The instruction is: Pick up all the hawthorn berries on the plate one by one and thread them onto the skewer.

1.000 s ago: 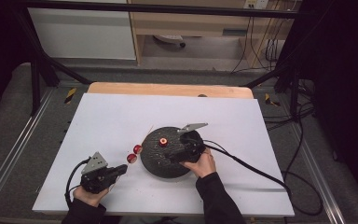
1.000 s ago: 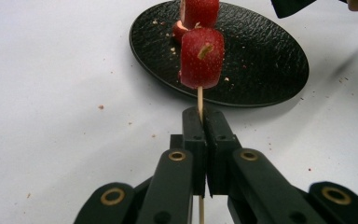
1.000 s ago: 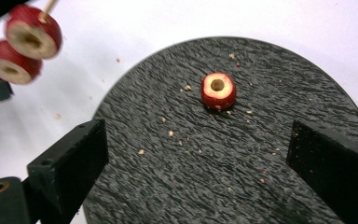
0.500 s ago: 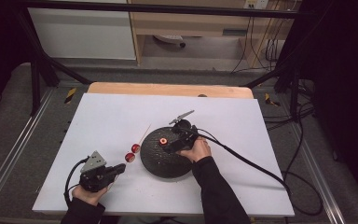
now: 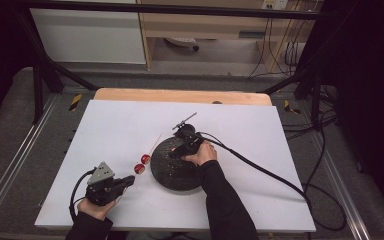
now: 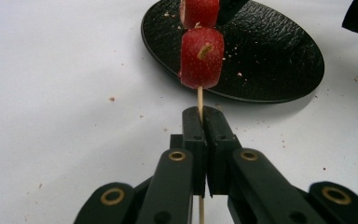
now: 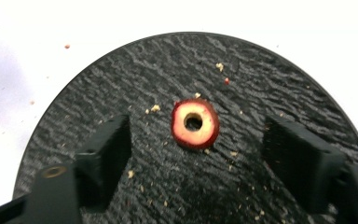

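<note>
Left gripper [image 6: 200, 116]: fingers clamped on wooden skewer [image 6: 199, 99] bearing two strawberry pieces [image 6: 202, 57]. Right gripper [image 7: 196, 140]: fingers apart, just been closing, flanking cored strawberry slice [image 7: 195, 123] on black plate [image 7: 261, 84].

I am working in what looks like a lab or recording room. The white-topped wooden table [image 5: 260, 130] stands inside a black metal frame [image 5: 45, 70]. Beyond the table's far edge, black cables [image 5: 280, 55] hang by a pale wooden shelf unit [image 5: 205, 25]. Grey carpet [image 5: 10, 120] flanks the table, with yellow-black tape marks [image 5: 75, 102].
</note>
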A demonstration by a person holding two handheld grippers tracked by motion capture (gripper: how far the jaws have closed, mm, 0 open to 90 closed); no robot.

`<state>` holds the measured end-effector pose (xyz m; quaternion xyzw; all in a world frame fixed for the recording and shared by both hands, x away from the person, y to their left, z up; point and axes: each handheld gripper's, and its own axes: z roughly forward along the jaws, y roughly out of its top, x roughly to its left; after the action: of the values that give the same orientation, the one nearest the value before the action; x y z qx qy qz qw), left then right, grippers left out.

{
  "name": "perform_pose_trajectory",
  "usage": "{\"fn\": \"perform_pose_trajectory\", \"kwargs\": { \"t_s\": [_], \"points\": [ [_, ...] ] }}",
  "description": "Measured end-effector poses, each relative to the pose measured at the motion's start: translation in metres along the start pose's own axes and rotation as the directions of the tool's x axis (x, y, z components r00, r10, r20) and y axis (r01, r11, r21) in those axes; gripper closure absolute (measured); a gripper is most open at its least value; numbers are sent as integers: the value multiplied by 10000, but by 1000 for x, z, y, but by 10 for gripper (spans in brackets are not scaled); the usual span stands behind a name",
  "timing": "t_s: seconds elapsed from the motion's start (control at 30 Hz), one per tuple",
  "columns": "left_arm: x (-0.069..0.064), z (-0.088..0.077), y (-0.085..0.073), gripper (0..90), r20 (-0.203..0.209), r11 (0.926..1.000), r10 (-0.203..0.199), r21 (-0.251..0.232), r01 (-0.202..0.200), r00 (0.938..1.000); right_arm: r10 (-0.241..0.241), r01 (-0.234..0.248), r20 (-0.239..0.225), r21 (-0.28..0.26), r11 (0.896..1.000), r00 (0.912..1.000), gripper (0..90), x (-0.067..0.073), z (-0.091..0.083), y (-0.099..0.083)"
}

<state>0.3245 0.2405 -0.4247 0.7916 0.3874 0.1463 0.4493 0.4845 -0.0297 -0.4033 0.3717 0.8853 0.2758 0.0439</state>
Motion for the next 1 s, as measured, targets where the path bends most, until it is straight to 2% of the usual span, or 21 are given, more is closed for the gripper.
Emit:
{"fn": "perform_pose_trajectory", "kwargs": {
  "t_s": [0.37,0.57,0.8,1.0],
  "points": [
    [0,0,0,880,39,10000,21,-7,-21,10000,344,-344,21,79,9994,9994,450,-4,12,4],
    [0,0,0,880,55,10000,19,-7,-19,10000,607,-603,-294,140,9981,9977,532,-6,14,5],
    [-1,0,0,880,67,10000,23,-2,-23,10000,822,-806,-465,349,9961,9955,605,-8,16,5],
    [-1,0,0,881,85,10000,27,-9,-27,10000,945,-924,-548,397,9949,9940,614,-9,17,5]
  ]
}}
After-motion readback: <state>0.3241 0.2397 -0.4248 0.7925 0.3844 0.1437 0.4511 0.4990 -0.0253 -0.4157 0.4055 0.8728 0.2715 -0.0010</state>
